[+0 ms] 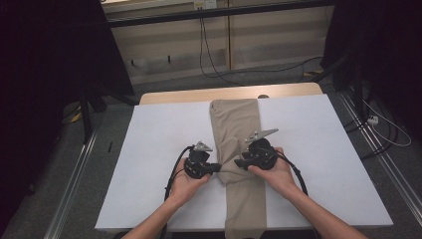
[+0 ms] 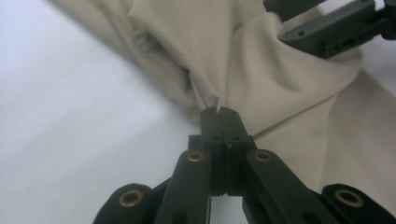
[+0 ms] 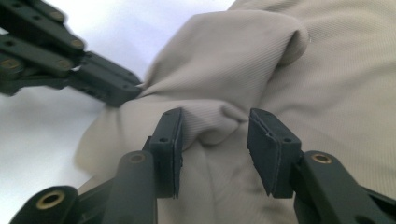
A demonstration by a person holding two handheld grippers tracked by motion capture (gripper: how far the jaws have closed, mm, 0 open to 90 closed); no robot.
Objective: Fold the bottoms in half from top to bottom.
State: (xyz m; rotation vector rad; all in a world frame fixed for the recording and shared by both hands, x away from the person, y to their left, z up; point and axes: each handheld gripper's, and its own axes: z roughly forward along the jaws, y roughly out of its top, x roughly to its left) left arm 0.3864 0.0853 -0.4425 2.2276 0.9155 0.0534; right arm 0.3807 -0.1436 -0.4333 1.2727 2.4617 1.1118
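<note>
Trousers pinched at mid-length on white desk

Beige trousers lie lengthwise down the middle of the white desk, their near end hanging over the front edge. The left tool, jaws pressed together, clamps a fold at the cloth's left edge. The right tool faces it from the other side, its jaws apart, with a bunched ridge of fabric between the pads. The two tools are near each other.
</note>
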